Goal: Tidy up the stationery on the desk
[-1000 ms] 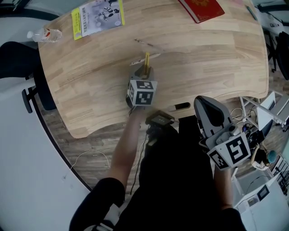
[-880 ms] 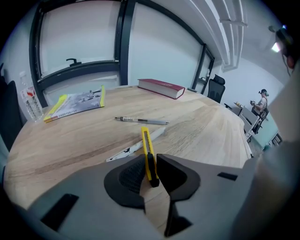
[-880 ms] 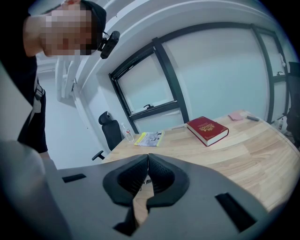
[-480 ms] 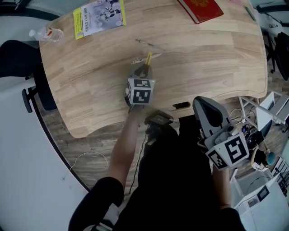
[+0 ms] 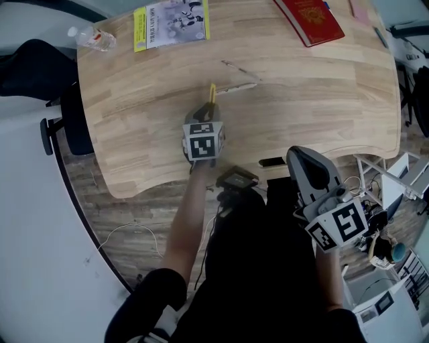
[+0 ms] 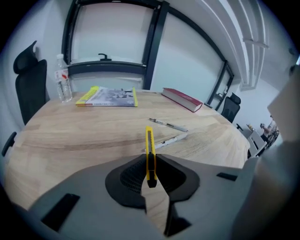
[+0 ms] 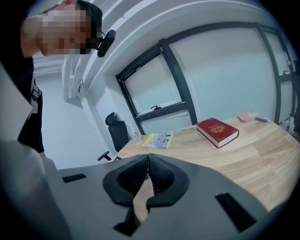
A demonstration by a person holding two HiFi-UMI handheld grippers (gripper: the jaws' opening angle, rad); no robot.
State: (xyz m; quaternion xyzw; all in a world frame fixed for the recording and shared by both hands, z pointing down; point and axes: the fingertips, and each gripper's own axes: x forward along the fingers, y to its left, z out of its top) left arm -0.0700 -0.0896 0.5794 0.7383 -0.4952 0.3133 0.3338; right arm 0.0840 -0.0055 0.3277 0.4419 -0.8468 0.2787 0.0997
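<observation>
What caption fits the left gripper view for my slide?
The left gripper, fingers just closed, pinches a yellow box cutter over the wooden desk, pens and a red book beyond.

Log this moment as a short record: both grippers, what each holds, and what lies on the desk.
Left gripper: jaws have just been closing, now shut on the yellow utility knife
Right gripper: shut, empty, held back from the desk
Loose near the knife: thin pen, white pen
Near edge: black marker
Far side: red book, booklet, water bottle
</observation>
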